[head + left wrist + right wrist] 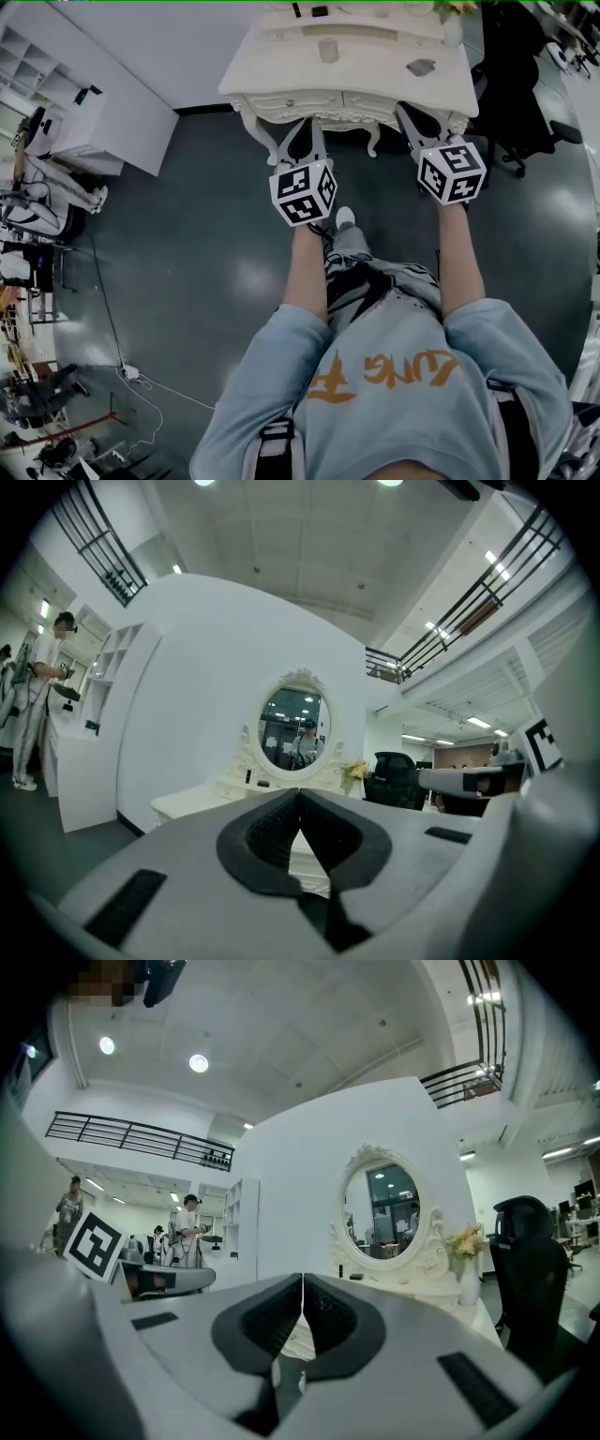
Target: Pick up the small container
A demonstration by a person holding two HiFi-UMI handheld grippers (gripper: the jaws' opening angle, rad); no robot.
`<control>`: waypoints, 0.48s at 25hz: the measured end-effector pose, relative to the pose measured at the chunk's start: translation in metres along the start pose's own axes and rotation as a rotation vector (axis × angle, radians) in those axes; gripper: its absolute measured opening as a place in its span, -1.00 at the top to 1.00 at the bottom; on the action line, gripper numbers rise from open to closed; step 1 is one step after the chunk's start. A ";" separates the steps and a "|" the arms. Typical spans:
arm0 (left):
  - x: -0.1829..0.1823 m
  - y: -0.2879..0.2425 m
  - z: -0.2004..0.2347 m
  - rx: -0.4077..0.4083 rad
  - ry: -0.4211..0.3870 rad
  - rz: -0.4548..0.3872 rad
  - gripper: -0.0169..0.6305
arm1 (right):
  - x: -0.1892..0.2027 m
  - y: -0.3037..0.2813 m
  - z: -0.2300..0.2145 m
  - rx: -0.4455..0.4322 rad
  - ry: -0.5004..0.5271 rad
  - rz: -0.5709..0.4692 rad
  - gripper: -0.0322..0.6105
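Note:
In the head view the small container (328,49), a pale short cylinder, stands on top of the white dressing table (281,75) near its middle. Both grippers hover in front of the table's front edge, short of the container. My left gripper (304,129) points at the drawer front and my right gripper (407,111) reaches just over the edge. The left gripper (300,795) has its jaws pressed together with nothing between them. My right gripper (302,1279) is likewise shut and empty. Neither gripper view shows the container.
A flat grey object (420,67) lies on the tabletop at the right. An oval mirror (392,1207) and a vase of flowers (466,1258) stand at the table's back. A black office chair (525,103) is right of the table, white shelving (56,122) at the left.

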State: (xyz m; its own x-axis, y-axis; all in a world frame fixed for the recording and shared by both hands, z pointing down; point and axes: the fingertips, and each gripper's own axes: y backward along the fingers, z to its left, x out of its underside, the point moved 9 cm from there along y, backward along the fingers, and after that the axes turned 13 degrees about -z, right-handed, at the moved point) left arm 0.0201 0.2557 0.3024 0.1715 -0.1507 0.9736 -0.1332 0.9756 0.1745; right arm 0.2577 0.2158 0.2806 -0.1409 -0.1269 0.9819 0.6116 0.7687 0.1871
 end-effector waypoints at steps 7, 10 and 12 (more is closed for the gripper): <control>0.018 -0.048 0.012 0.011 0.050 -0.011 0.88 | 0.005 -0.019 -0.038 0.058 0.033 0.008 0.81; 0.028 -0.076 0.014 0.030 0.060 0.001 0.88 | 0.011 -0.039 -0.052 0.063 0.034 0.020 0.81; 0.035 -0.095 0.018 0.041 0.076 0.013 0.88 | 0.018 -0.054 -0.060 0.065 0.031 0.037 0.81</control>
State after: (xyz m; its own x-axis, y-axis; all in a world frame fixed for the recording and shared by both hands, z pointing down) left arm 0.0212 0.1549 0.3226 0.2432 -0.1241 0.9620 -0.1753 0.9698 0.1694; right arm 0.2689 0.1347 0.2900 -0.0946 -0.1166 0.9887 0.5640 0.8121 0.1497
